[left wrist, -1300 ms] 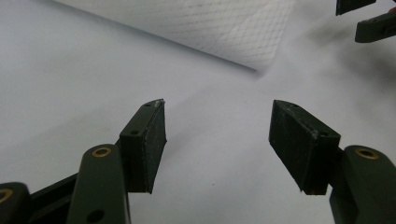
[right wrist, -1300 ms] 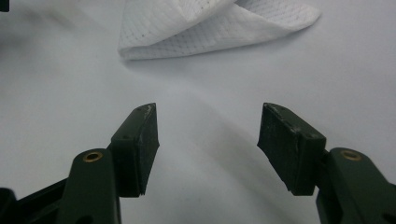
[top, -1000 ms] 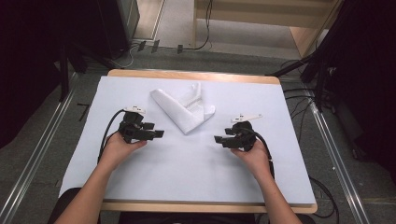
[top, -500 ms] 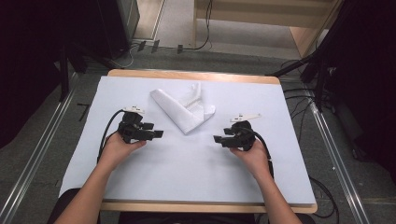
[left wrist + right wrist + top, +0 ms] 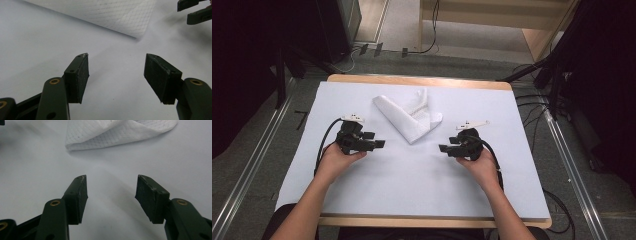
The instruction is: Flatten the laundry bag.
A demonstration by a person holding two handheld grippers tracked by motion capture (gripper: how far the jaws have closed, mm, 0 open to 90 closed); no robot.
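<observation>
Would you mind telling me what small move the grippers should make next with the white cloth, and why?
Probably bring the right gripper forward to the nearest point of the folded white cloth. Both it and the left gripper rest on the table cover short of the cloth, jaws open and empty, the right's having just been closing slightly.

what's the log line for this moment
left gripper: open, empty | right gripper: open, empty, jaws just closing a little | white cloth: folded, untouched, between them

Left tongs agape, right tongs narrowing, empty
</observation>
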